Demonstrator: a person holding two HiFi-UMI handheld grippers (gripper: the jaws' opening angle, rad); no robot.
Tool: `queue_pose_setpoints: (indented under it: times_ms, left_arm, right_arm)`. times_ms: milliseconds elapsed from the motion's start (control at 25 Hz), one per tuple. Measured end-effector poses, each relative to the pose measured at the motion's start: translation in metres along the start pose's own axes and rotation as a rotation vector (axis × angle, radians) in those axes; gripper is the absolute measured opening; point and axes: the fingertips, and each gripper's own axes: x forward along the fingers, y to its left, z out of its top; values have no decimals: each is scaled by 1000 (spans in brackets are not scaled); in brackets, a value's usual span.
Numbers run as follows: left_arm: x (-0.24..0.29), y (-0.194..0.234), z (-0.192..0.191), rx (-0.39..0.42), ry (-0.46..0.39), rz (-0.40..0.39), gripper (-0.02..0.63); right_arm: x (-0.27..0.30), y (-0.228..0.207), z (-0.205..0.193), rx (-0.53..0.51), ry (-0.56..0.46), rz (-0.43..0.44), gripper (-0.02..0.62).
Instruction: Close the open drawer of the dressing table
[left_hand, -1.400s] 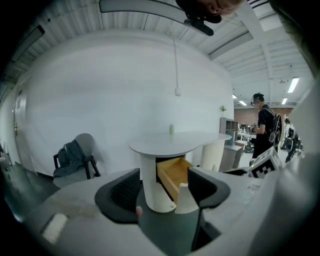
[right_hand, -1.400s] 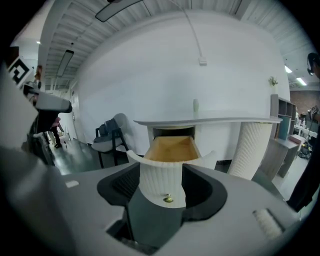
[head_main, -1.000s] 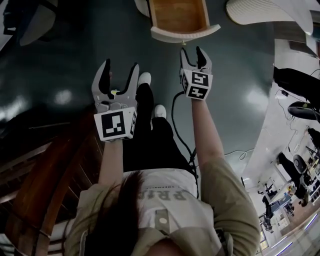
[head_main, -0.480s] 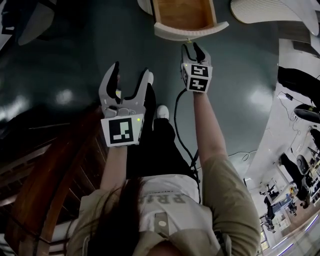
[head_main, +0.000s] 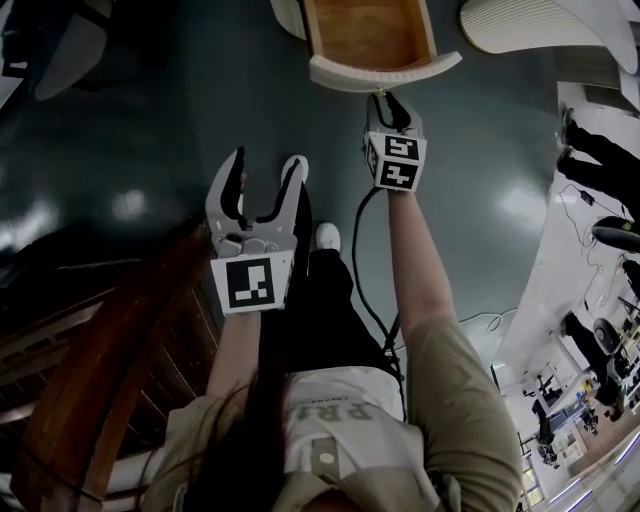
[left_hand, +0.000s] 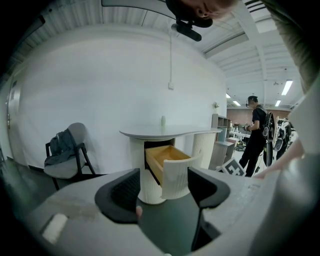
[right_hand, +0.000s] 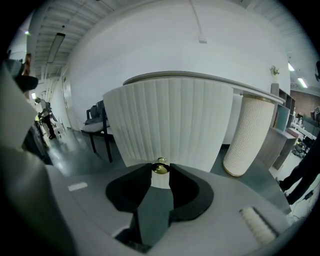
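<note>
The drawer (head_main: 370, 35) stands pulled out of the dressing table (left_hand: 170, 133), its wooden inside bare and its ribbed white front facing me. Low on the middle of that front sits a small brass knob (right_hand: 160, 168). My right gripper (head_main: 388, 104) is up against the drawer front. Its fingers (right_hand: 129, 192) have just been closing with the knob between them, and the pads look to touch it on both sides. I judge the hold is there so the push runs straight along the drawer's travel and not askew. My left gripper (head_main: 266, 166) hangs well back from the drawer and off to its left, fingers (head_main: 228, 185) wide apart with nothing between them. I'd say it is held clear because one hand is enough here. For writing, I see only the black-and-white marker squares (head_main: 252, 283) on both grippers. Well back from the drawer there is also print on the shirt (head_main: 335, 410), partly covered, which I cannot read whole.
</note>
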Motion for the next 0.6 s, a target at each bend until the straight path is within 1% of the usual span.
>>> queue_pose_setpoints:
  times_ms: [200,400,480,600]
  left_arm:
    - [2,0,0,-8,10,3,311]
    - [5,1,-1,-12,1,10,311]
    - [8,2,-1,-5,5,8,311]
    - [11,4,-2,-3,9,13,313]
  right_arm:
    - [0,-1,1,21,14,31,112]
    - [3,-1,-2,40,23,57,110]
    - [5,-2,0,58,25,74,110]
    - [9,-3,5,59,19,85,109]
